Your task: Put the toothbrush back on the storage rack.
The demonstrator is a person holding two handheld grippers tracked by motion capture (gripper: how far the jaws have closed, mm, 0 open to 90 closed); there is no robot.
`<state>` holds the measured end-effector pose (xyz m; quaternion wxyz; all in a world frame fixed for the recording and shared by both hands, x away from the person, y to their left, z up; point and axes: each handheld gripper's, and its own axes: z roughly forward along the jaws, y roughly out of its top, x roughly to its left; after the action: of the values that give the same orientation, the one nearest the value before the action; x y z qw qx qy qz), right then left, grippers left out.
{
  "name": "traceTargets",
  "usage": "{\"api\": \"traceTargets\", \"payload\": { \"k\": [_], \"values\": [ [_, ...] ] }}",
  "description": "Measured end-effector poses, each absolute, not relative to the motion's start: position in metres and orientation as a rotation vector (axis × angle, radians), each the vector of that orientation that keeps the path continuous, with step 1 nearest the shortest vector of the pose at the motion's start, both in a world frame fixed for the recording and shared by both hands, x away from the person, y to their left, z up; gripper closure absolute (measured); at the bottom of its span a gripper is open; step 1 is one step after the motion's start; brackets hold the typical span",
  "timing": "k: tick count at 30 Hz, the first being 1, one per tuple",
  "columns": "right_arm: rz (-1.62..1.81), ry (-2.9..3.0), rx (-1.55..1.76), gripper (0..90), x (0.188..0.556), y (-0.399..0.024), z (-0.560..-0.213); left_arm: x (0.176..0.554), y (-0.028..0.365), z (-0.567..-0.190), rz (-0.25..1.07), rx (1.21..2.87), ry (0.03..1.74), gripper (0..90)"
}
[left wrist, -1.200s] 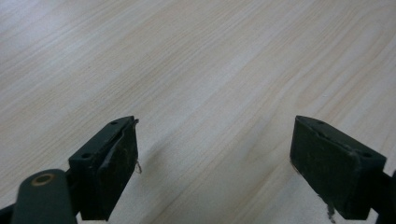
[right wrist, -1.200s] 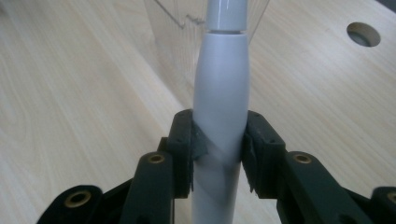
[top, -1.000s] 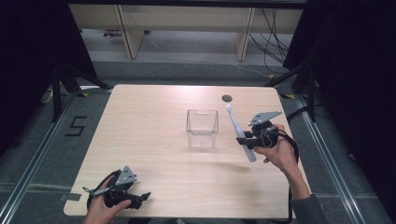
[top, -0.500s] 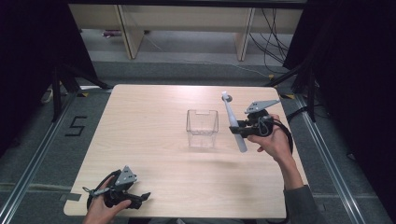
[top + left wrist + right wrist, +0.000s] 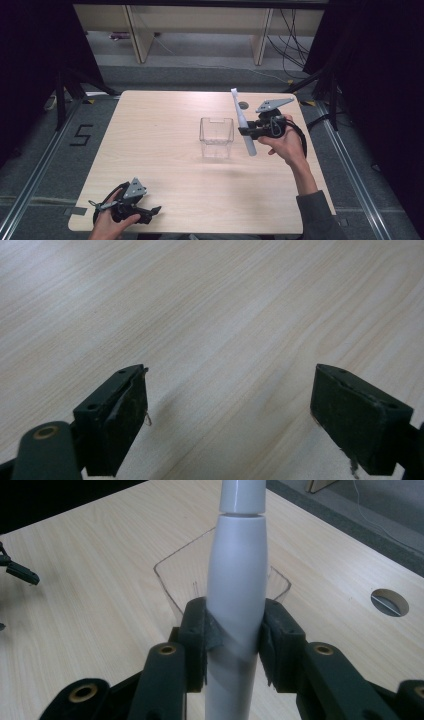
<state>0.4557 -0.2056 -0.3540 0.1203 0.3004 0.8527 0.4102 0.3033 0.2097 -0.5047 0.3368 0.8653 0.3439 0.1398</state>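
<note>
On the grey floor at about nine o'clock from the table (image 5: 165, 150) a white painted figure 5 (image 5: 81, 135) can be read; I can make out no other writing or brand anywhere. At the near left corner, about seven o'clock on the tabletop, the left gripper (image 5: 148, 214) rests low on the wood in a hand (image 5: 107, 226) that is cut off by the bottom edge; in the left gripper view its two black jaws stand spread wide apart over bare wood grain, with nothing between them. Near the middle of the table stands a clear plastic container (image 5: 216, 138), square and open-topped, its thin walls hard to trace against the pale wood. Just to its right, at about three o'clock from it, the right gripper (image 5: 246, 131) is held above the table and pinches a white toothbrush-like handle (image 5: 243, 127) by its thick lower part; the handle stands tilted, its slim end pointing up toward twelve o'clock. In the right gripper view the pads (image 5: 199, 632) press on both sides of the white body, whose top and bottom run out of the picture, so its head cannot be made out. A round hole (image 5: 243, 105) lies near the far edge.
</note>
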Motion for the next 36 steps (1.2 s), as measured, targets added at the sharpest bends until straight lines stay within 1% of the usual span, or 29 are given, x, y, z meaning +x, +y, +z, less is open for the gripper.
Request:
{"api": "traceTargets", "payload": {
  "k": [17,23,31,36],
  "values": [
    [1.281,2.478,0.826,67.1,0.468,-0.185,-0.330,0.305,0.211,-0.505,0.382,2.264,0.881,14.8],
    [1.277,2.477,0.811,67.1,0.478,-0.168,-0.322,0.303,0.210,-0.505,0.367,2.248,0.894,14.8],
    [1.310,2.476,0.808,67.1,0.497,-0.150,-0.327,0.304,0.210,-0.505,0.368,2.251,0.892,14.9],
    [1.307,2.483,0.819,67.1,0.506,-0.146,-0.331,0.303,0.210,-0.504,0.357,2.249,0.897,14.8]
  ]
}}
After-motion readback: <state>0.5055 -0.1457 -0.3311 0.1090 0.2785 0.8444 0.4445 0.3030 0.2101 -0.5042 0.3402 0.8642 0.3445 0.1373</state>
